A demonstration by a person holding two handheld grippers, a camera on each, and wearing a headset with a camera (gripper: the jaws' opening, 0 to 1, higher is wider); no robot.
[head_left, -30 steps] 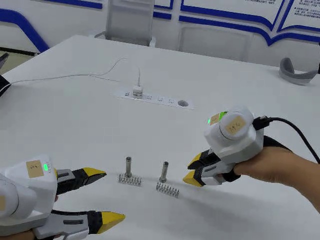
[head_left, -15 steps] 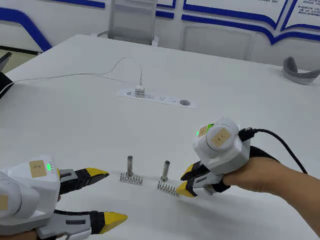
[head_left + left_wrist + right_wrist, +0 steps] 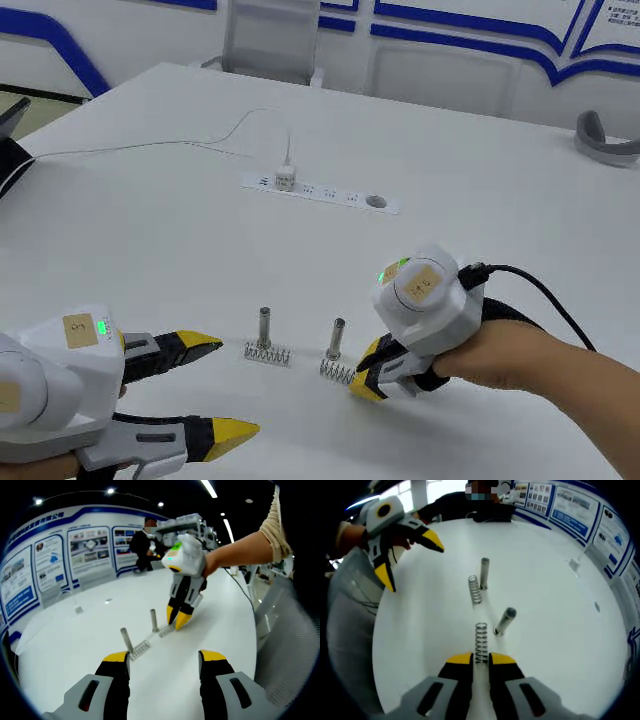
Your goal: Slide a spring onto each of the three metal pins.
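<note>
Two short metal pins stand upright on the white table (image 3: 150, 230), the left pin (image 3: 264, 325) and the right pin (image 3: 336, 337). A spring lies flat at the foot of each: the left spring (image 3: 267, 352) and the right spring (image 3: 337, 372). My right gripper (image 3: 365, 380) is down at the table, shut on the near end of the right spring (image 3: 480, 640), which lies between its yellow tips (image 3: 480, 659). My left gripper (image 3: 222, 388) hovers open at the lower left, well short of the left spring (image 3: 141, 649), with nothing between its jaws (image 3: 165, 656).
A white power strip (image 3: 330, 193) with a plug (image 3: 285, 179) and thin cable lies mid-table. A grey curved object (image 3: 604, 141) rests at the far right edge, and a chair (image 3: 270, 40) stands behind the table. A person (image 3: 145, 540) stands in the background.
My right gripper has come down and to the left onto the right spring, and its jaws have gone from open to shut. The left gripper has hardly moved.
</note>
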